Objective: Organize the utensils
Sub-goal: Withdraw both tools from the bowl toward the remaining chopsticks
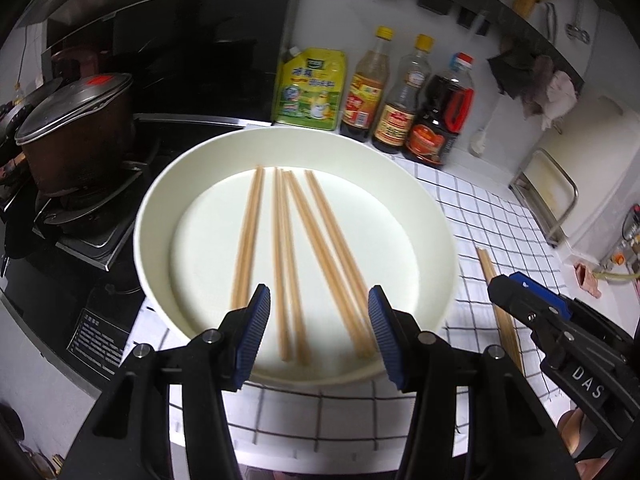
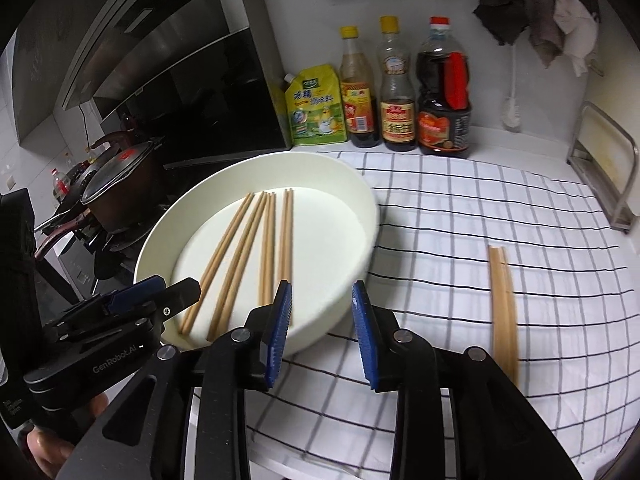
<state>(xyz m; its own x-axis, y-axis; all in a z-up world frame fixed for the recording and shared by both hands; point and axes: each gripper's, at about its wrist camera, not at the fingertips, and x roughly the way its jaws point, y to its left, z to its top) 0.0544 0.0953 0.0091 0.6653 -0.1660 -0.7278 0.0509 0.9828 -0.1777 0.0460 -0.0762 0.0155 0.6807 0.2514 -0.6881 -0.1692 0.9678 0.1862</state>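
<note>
Here both hand-held grippers apart, empty: left (image 1: 318,300), right (image 2: 322,298); chopsticks (image 1: 288,248) blurred, near ends hidden.

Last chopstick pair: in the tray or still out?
Out. The pair lies flat on the checked cloth, to the right of the white tray and clear of its wall. Neither gripper holds it.

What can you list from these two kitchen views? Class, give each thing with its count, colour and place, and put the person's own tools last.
Bowl: one, white, on the checked cloth.
Chopsticks in bowl: about eight, tan, lying flat.
Loose chopsticks: one pair, tan, on the cloth right of the bowl.
Checked cloth: one, white with black lines, on the counter.
Bottles: three, dark sauces, by the wall.
Pouch: one, yellow-green, beside the bottles.
Pot: one, brown, lidded, on the stove.
Left gripper: black and blue, open, empty.
Right gripper: black and blue, open, empty.
</note>
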